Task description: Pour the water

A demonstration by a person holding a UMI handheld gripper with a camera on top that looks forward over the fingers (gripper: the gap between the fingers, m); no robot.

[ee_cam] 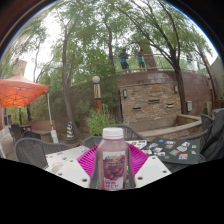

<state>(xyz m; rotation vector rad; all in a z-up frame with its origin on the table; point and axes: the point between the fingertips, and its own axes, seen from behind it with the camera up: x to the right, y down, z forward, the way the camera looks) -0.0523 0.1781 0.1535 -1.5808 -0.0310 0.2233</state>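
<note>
Bottle: a clear plastic bottle [113, 160] with a white cap stands upright between the two pink pads, just ahead of the camera.
Bottle contents: liquid level hard to make out through the wall; a pink-purple label covers the lower body.
Claw: the claw [113, 163] sits about the bottle, a pad [89, 160] close on each flank; whether both pads press the wall cannot be told.
Desk: a pale desk [68, 165] with a patterned top lies under and beyond the bottle; its near part is cut off.
Small items: several small objects [172, 148] lie on the desk, right of the bottle, too small to identify.
Chairs: dark mesh chairs [38, 150] stand beside the desk, left of the bottle.
Surroundings: an orange umbrella [20, 92], a stone fireplace [150, 103], and trees [95, 40] overhead.
</note>
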